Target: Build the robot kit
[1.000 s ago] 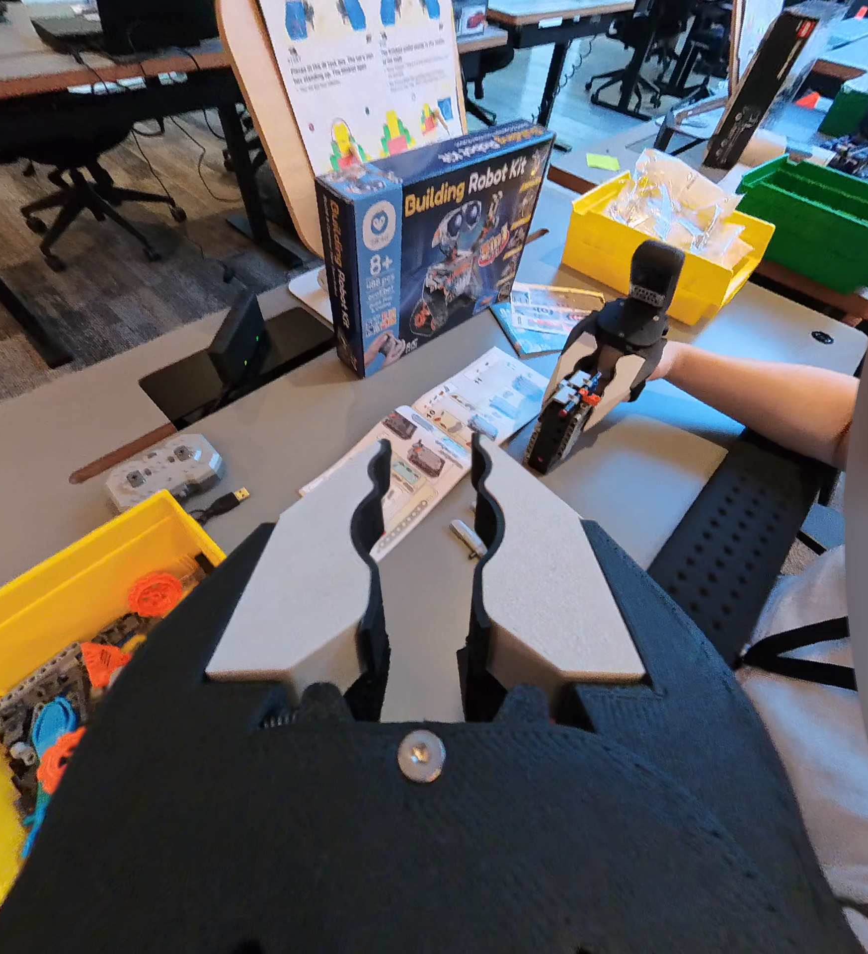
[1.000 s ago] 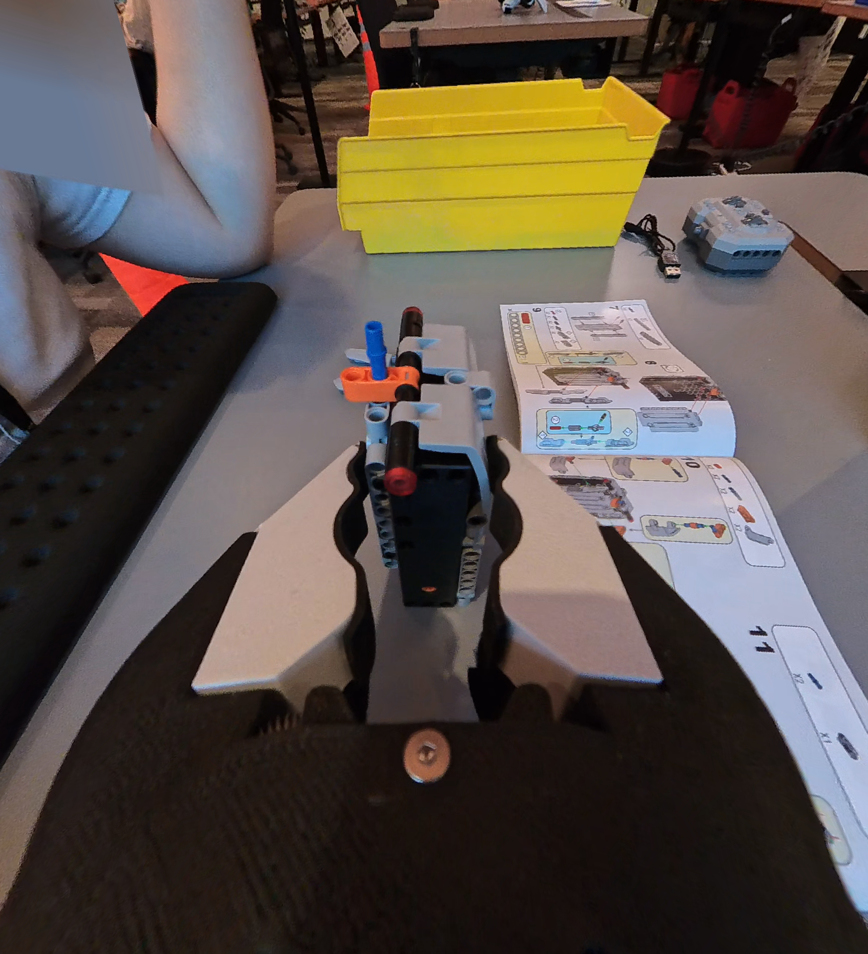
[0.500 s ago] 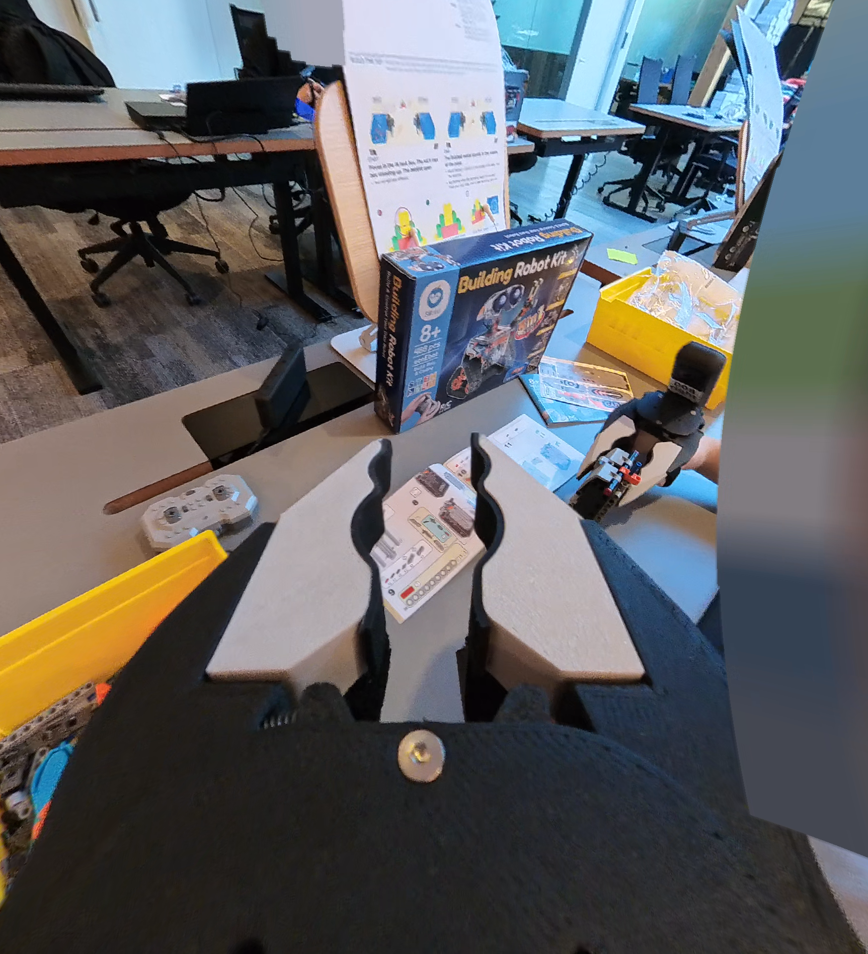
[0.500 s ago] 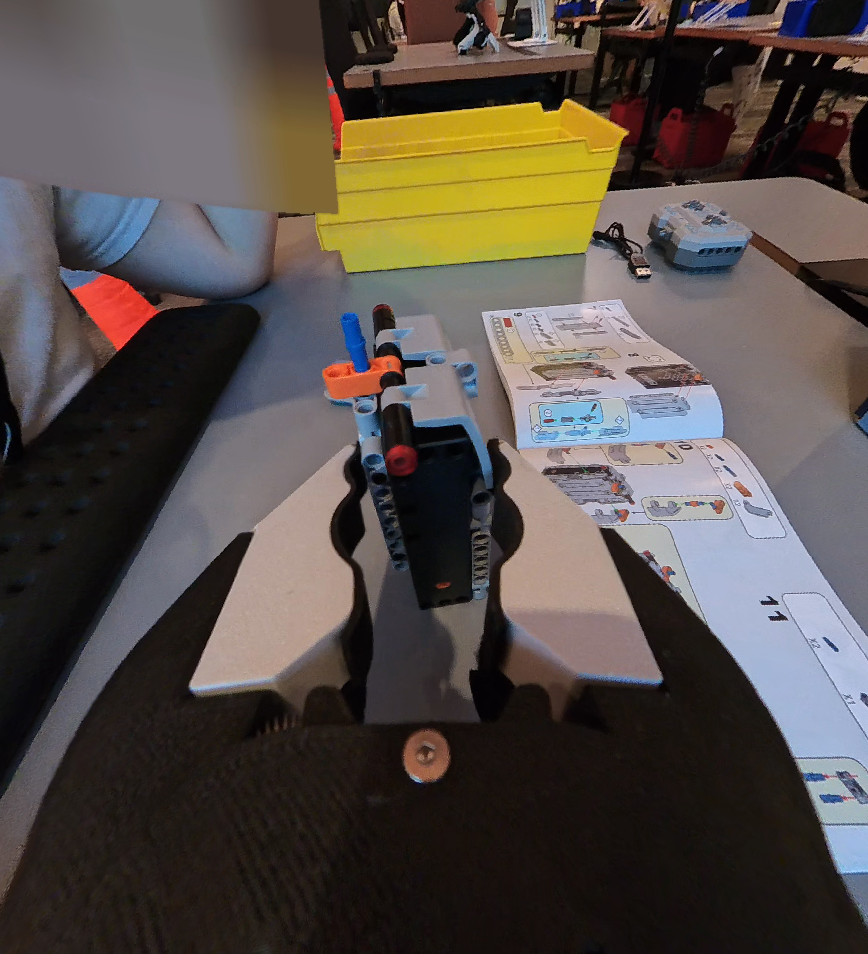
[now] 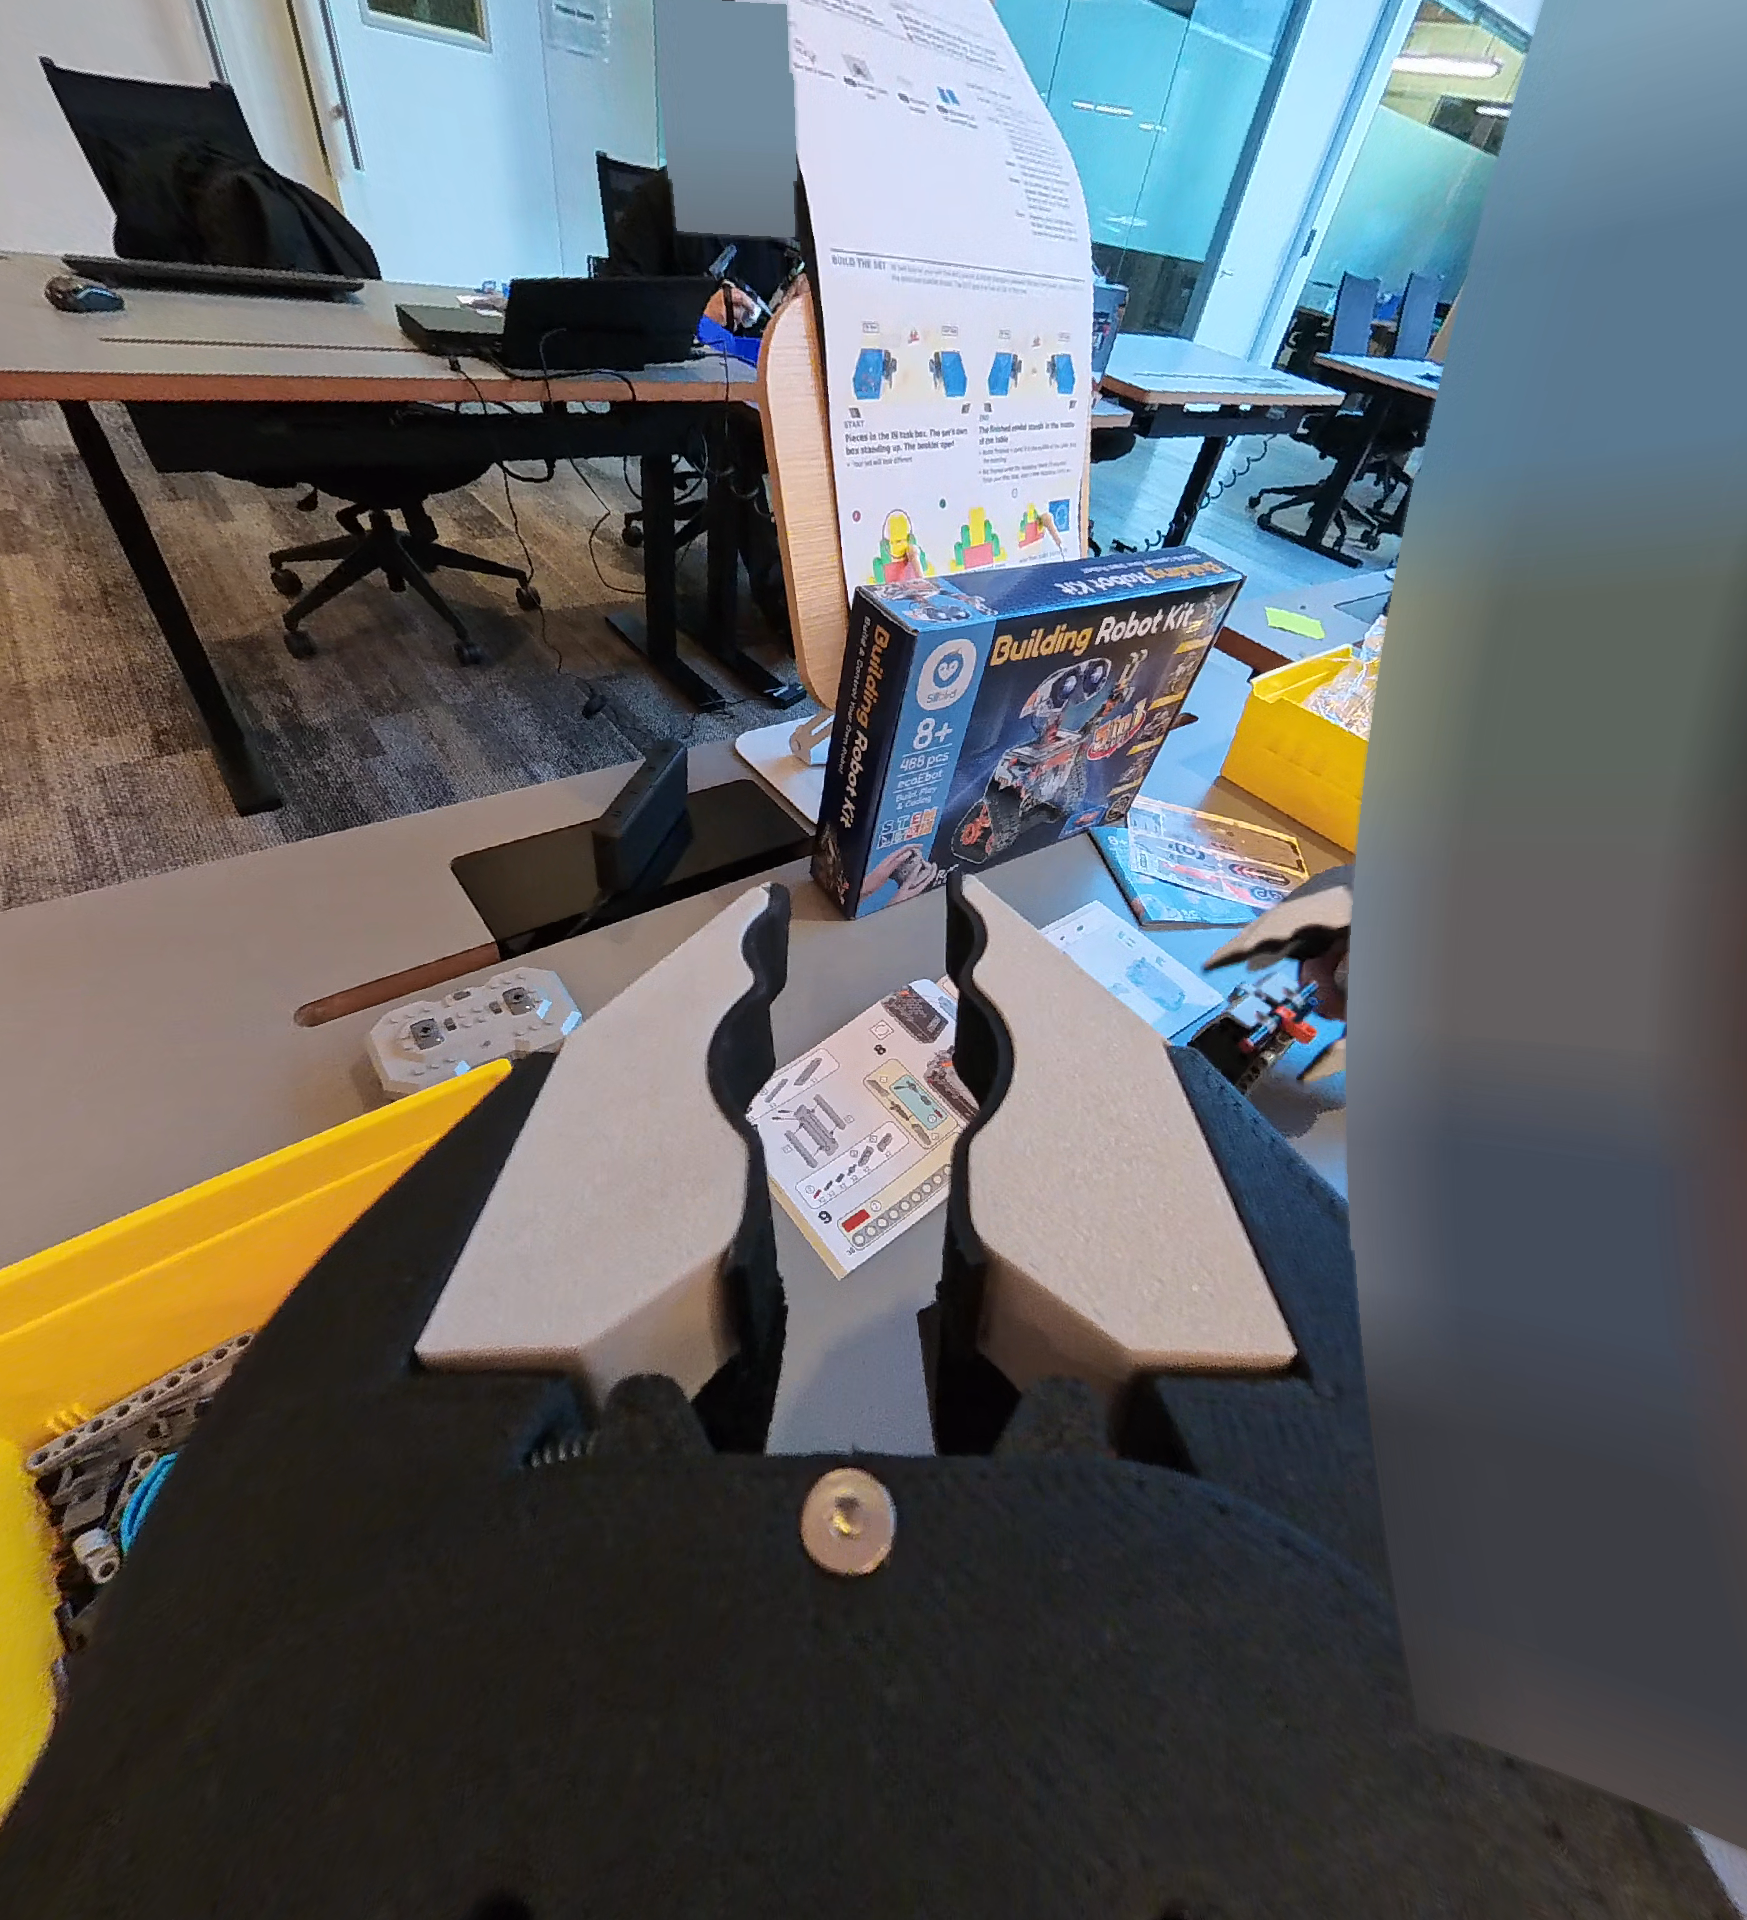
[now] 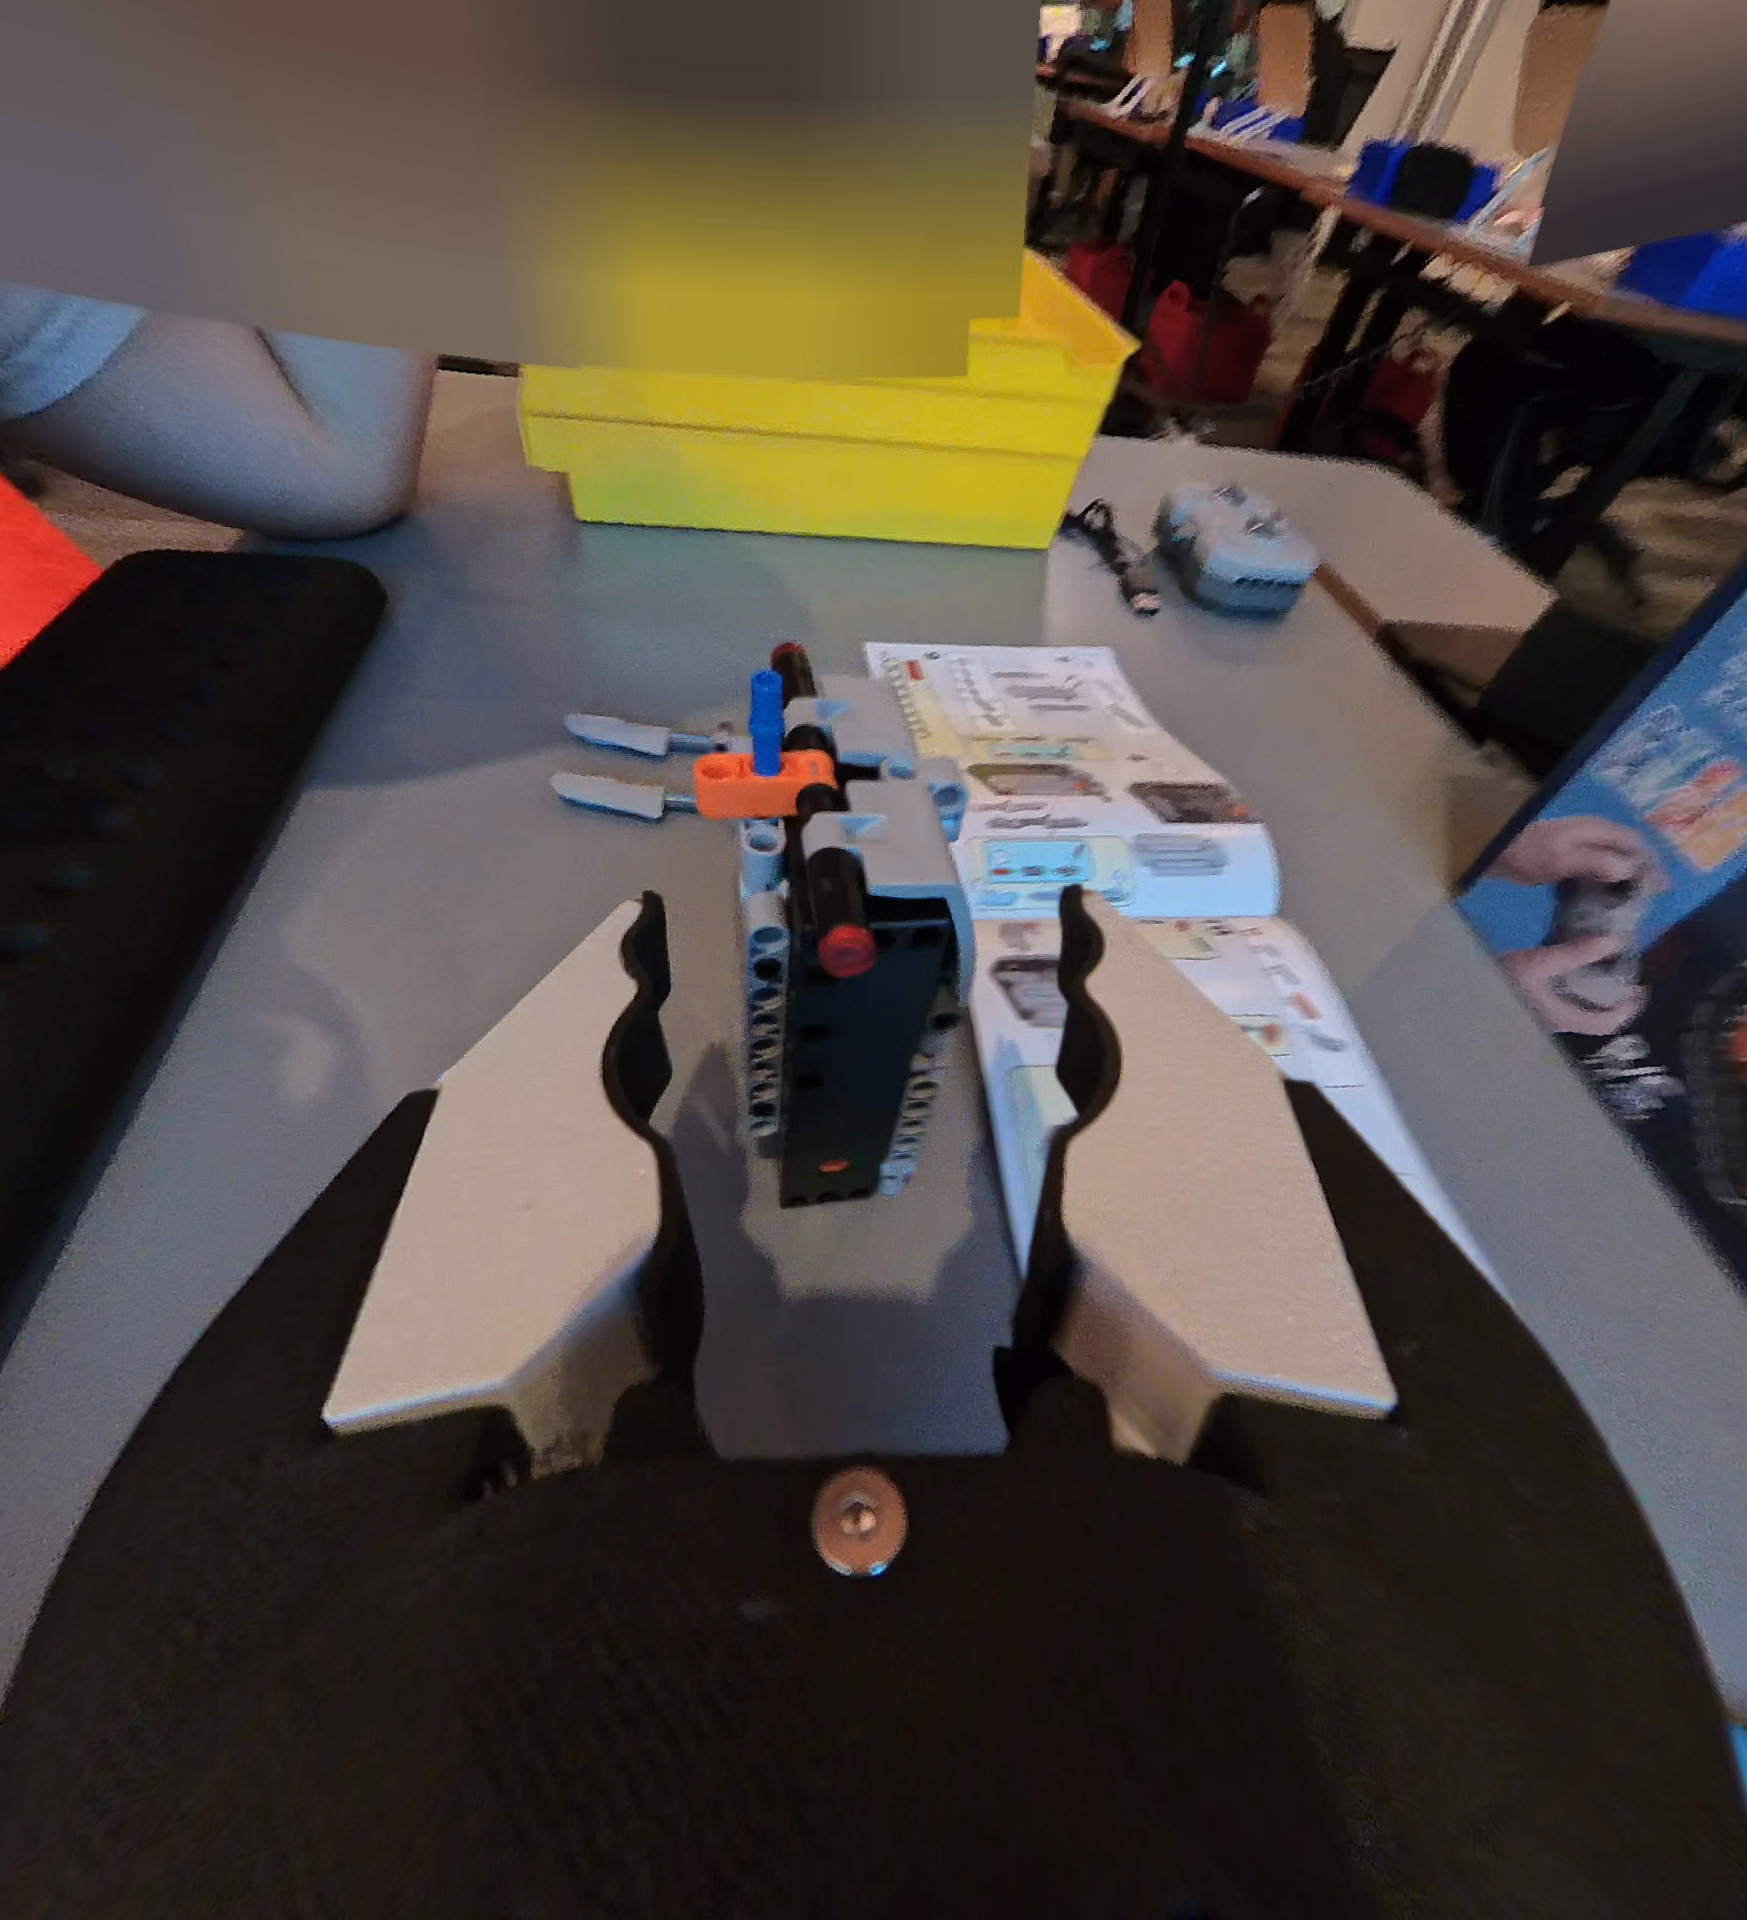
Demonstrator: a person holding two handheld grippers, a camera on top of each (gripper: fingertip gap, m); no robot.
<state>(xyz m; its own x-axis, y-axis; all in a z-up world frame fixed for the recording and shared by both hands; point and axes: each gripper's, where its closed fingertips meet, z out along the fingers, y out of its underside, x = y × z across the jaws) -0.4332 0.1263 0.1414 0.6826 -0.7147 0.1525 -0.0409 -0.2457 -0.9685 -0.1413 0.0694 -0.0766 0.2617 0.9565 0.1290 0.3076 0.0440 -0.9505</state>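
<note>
A brick assembly (image 6: 848, 1039) of black and grey beams, with an orange piece, a blue pin and a black axle with a red tip, rests on the grey table (image 6: 495, 935). My right gripper (image 6: 861, 902) is open around it, with a gap between each pad and the assembly. In the left wrist view the assembly (image 5: 1264, 1023) shows at the right edge under one of the right gripper's fingers (image 5: 1279, 930). My left gripper (image 5: 864, 914) is open and empty, held above an open instruction booklet (image 5: 869, 1122).
A yellow bin (image 5: 173, 1247) with loose bricks, a grey controller (image 5: 474, 1023) and a blue kit box (image 5: 1014, 727) stand around. Two small grey pieces (image 6: 620, 738) lie left of the assembly. A black pad (image 6: 100, 831) lies beside a person's arm (image 6: 225, 436).
My right gripper's jaws have opened wide and let go of the brick assembly, which stays on the table. My left gripper has tilted upward, still open and empty.
</note>
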